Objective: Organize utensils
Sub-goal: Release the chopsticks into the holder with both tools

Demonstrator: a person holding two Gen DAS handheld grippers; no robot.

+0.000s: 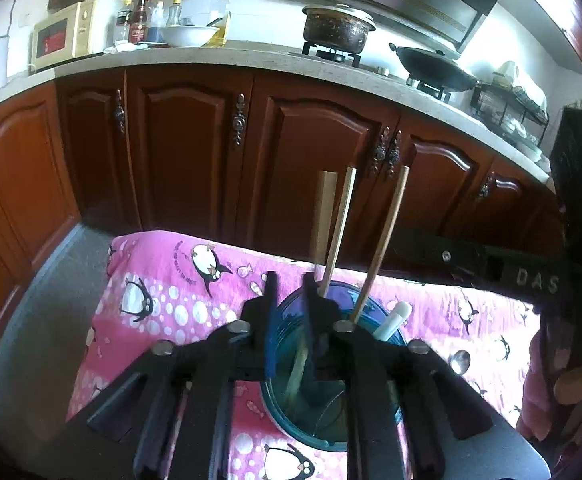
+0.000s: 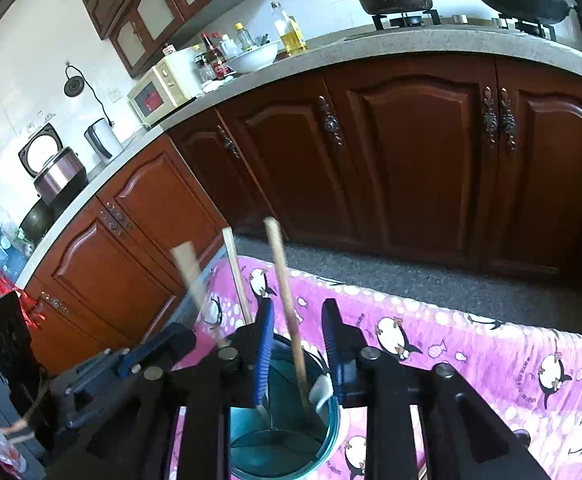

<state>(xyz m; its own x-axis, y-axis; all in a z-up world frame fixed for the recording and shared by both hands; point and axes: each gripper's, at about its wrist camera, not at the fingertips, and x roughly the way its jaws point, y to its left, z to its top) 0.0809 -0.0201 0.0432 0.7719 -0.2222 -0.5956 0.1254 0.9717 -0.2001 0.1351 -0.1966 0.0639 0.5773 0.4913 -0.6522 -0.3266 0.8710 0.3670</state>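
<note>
1. Now the left gripper [image 1: 289, 308] has its jaws narrow, astride the rim of the round blue-green plastic cup [image 1: 311, 408], likely steadying it.
2. Right gripper [image 2: 297, 336]: jaws wide, empty, over the cup.
3. Wooden chopsticks [image 1: 379, 248] lean toward 12 o'clock inside; steel spoon [image 1: 460, 361] lies at 3 o'clock on the pink penguin-print cloth [image 1: 179, 300].

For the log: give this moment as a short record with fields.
surface: pink penguin cloth
container: blue cup, upright on the cloth
contents: wooden sticks, white handle
outside the cup: metal spoon lying on the cloth
left gripper: fingers open, above the cup's rim, gripping nothing
right gripper: fingers open on either side of one stick, not touching it
</note>
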